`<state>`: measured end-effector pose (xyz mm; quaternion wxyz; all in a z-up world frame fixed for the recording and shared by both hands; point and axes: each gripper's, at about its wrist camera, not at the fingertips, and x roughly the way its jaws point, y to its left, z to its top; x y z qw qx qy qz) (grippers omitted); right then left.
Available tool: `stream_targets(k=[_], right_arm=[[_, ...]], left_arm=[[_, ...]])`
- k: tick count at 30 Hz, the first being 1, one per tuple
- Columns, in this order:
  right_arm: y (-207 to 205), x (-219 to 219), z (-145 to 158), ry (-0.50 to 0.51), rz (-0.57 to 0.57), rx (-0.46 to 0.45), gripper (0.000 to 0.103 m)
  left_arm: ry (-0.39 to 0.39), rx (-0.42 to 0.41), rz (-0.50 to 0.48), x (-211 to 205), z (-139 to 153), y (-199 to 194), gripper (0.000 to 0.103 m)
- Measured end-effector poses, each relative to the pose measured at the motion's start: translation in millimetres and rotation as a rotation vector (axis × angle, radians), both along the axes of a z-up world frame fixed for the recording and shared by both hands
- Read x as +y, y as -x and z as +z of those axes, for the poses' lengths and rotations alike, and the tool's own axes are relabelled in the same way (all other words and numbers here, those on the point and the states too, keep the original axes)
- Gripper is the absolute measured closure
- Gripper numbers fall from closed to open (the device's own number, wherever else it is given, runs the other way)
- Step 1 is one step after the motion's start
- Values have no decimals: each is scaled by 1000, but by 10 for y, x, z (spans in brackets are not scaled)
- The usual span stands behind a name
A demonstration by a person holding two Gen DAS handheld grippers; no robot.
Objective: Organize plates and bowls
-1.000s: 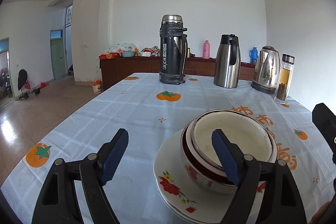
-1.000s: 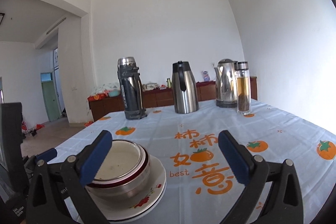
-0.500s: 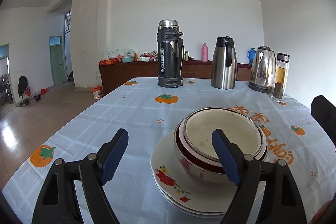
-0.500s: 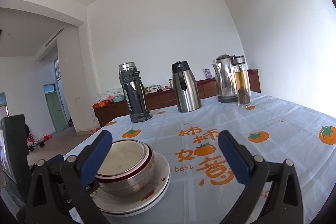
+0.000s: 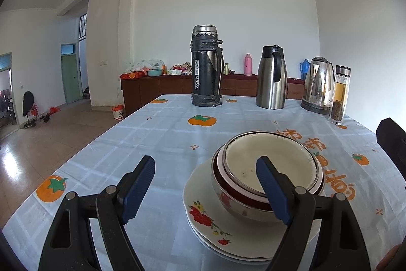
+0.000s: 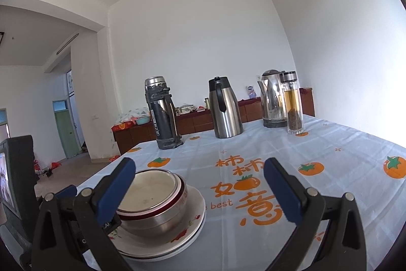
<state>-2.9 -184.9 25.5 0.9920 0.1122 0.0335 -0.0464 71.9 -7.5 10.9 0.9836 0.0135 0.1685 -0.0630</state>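
Bowls [image 5: 269,169] nested on plates [image 5: 215,220], at left gripper [image 5: 206,186] right finger; both grippers spread wide, empty; right gripper [image 6: 199,188] farther

Two nested bowls [image 5: 269,166], two stacked plates [image 5: 228,240], three flasks [image 5: 206,66], one kettle [image 5: 319,84].

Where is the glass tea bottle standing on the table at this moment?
The glass tea bottle stands at the table's far right, just right of the steel electric kettle. In the right wrist view it stands in front of the kettle, overlapping it.
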Motion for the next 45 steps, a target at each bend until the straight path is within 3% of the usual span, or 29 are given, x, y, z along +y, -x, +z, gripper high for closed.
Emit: stream_targets(k=[45], right_arm=[[-17,-59,-25,-10,-17,11,0]], left_arm=[[-10,-8,25,18,34,0,19]])
